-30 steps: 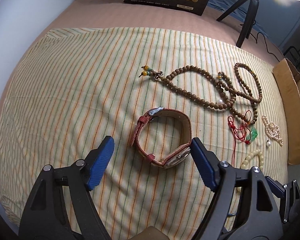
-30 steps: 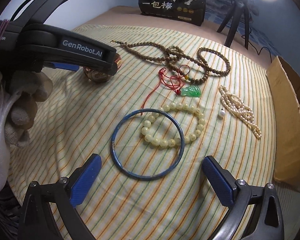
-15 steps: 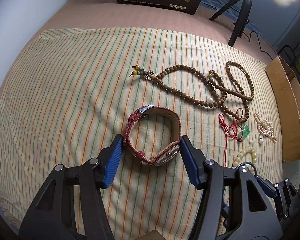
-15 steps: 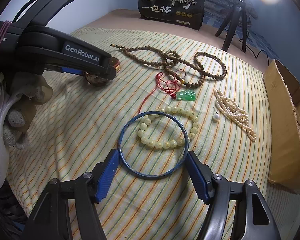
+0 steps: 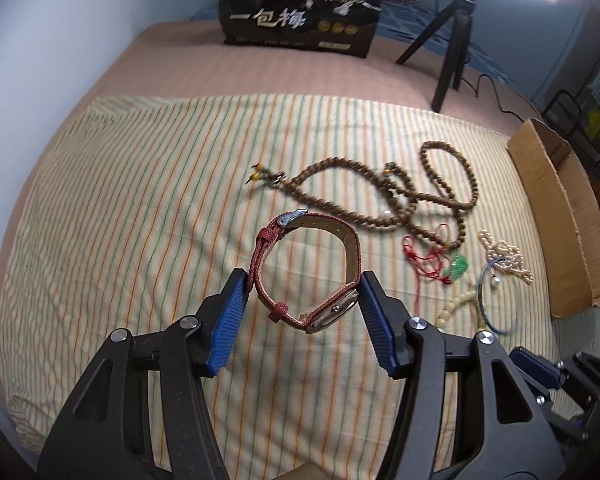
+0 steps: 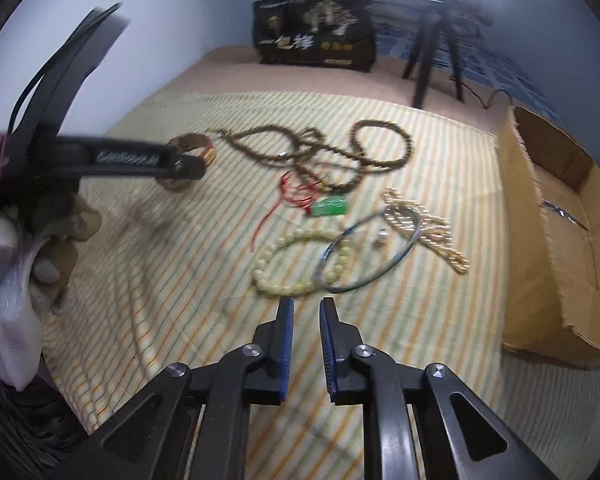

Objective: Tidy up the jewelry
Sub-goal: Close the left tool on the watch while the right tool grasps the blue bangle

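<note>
My left gripper (image 5: pixel 302 286) is shut on a red-strapped watch (image 5: pixel 306 268) and holds it lifted above the striped cloth (image 5: pixel 140 220). My right gripper (image 6: pixel 306 308) is nearly closed with nothing between its pads. Just ahead of it a thin blue bangle (image 6: pixel 370 252) stands tilted, its lower rim near the fingertips, over a cream bead bracelet (image 6: pixel 296 260). Brown wooden bead strands (image 5: pixel 400 196), a red cord with a green pendant (image 6: pixel 330 206) and a pearl strand (image 6: pixel 428 228) lie on the cloth. The left gripper with the watch shows at left in the right wrist view (image 6: pixel 188 156).
An open cardboard box (image 6: pixel 560 248) stands at the right edge of the cloth. A black printed bag (image 5: pixel 300 12) and a black tripod (image 5: pixel 452 40) stand at the back. A white wall runs along the left.
My left gripper closed on the watch and lifted it. My right gripper closed from around the blue bangle; the bangle tipped up and shifted right. The right view is now motion-blurred.
</note>
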The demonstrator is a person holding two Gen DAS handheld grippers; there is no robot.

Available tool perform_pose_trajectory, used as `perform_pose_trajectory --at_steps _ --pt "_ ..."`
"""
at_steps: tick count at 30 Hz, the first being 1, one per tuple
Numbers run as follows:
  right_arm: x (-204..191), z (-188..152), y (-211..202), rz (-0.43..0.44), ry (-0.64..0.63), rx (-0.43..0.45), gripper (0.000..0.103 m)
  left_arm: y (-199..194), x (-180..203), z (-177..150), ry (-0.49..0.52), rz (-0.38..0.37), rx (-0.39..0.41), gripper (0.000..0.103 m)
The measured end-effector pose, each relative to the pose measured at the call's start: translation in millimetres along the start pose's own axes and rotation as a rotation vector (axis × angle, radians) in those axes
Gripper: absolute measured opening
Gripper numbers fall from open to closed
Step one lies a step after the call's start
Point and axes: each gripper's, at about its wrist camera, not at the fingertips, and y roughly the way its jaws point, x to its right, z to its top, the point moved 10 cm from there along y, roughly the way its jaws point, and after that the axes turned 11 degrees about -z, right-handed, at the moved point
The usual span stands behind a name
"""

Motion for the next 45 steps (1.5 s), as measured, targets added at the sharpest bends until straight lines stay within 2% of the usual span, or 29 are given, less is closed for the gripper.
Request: perform_pose_trajectory --at_steps 2,4,6,8,10,15,21,28,39,42,45 --pt "4.8 -3.0 1.6 0.010 0.020 -0.017 0.027 0.4 4.9 2.0 0.014 0.000 0.002 0.058" --pt "9.0 -5.8 3.4 0.023 0.029 -0.027 0.028 -0.5 7.9 1.7 0.019 -0.001 0.005 0.058" --pt "13.3 -8.0 2.7 0.028 0.035 -0.030 0.035 -0.9 9.1 3.6 0.026 0.001 0.010 0.058" --pt "21.5 -8.4 -1.8 0.032 0.055 -0.012 0.075 -2.3 8.5 4.0 0.024 0.003 0.016 0.058" --pt "30.7 -5.9 -7.6 0.025 0.075 0.022 0.086 -3.8 6.9 4.6 0.015 0.000 0.021 0.058" --pt "46.4 8.7 -0.6 0.004 0.099 0.032 0.086 -7.9 8.3 9.5 -0.002 -0.018 0.036 0.058" --pt "41.1 23.0 16.4 -0.012 0.095 0.012 0.087 -11.5 12.9 10.8 0.014 -0.025 0.046 0.058" --pt "38.2 28.9 35.3 -0.027 0.089 -0.022 0.089 -11.7 11.4 15.3 -0.013 -0.047 0.051 0.058" --pt "44.6 30.3 57.2 -0.063 0.100 -0.078 0.089 -6.2 21.9 19.2 -0.001 -0.068 0.043 0.058" --pt "46.4 31.0 60.4 -0.067 0.100 -0.086 0.087 -5.2 21.9 19.5 -0.001 -0.069 0.040 0.058" --pt "48.6 32.0 60.6 -0.081 0.093 -0.081 0.080 -4.7 22.5 19.8 0.000 -0.069 0.038 0.058"
